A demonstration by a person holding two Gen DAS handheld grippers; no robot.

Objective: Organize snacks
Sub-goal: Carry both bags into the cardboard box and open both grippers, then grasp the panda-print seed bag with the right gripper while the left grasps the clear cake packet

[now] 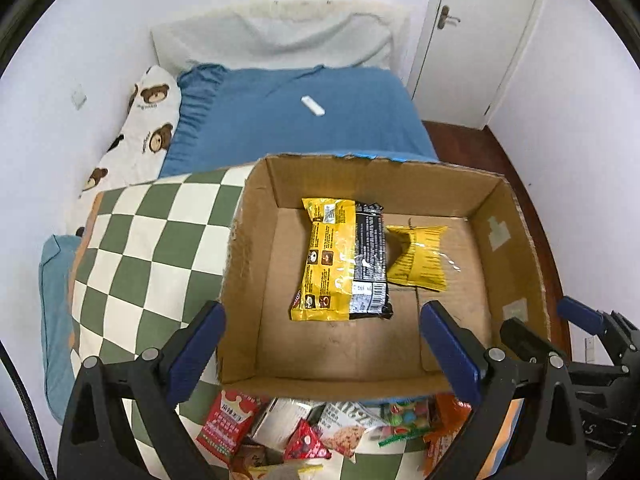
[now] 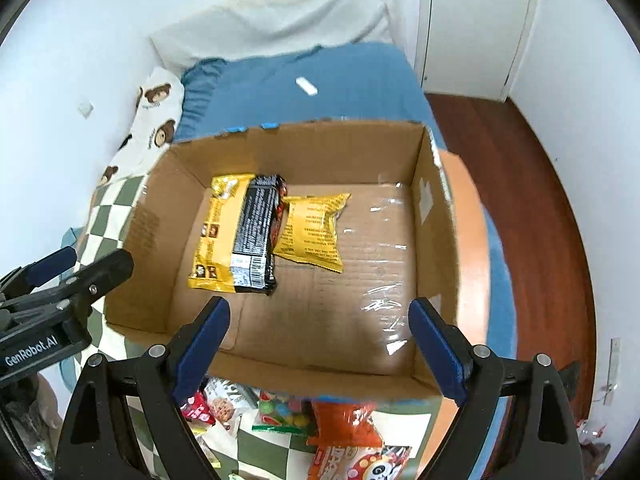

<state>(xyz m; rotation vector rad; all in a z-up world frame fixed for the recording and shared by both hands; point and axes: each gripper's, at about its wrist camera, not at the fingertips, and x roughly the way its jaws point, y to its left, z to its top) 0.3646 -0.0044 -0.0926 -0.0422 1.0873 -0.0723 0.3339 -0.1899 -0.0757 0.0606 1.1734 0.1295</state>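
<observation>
Three packets already lie in the cardboard box (image 1: 248, 264); both the left gripper (image 1: 322, 354) and right gripper (image 2: 318, 346) hang wide open, empty. I judge my next pick is the snack pile (image 2: 304, 420) at the box's near edge: close squarely on one packet only.

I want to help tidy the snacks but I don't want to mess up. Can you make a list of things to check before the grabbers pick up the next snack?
1. Left gripper empty, fingers apart: ok.
2. Right gripper empty, fingers apart: ok.
3. Room left in the cardboard box: ok. Only the yellow-and-black packet and the small yellow packet lie in it, toward the far left; the right part of the floor is bare.
4. Snacks waiting to be packed: ok. A snack pile lies on the checkered blanket in front of the box.
5. Grippers clear of each other: ok. They hang side by side, apart.
6. Which snack is easiest to pinch: cannot tell. The pile overlaps and is partly hidden.
</observation>
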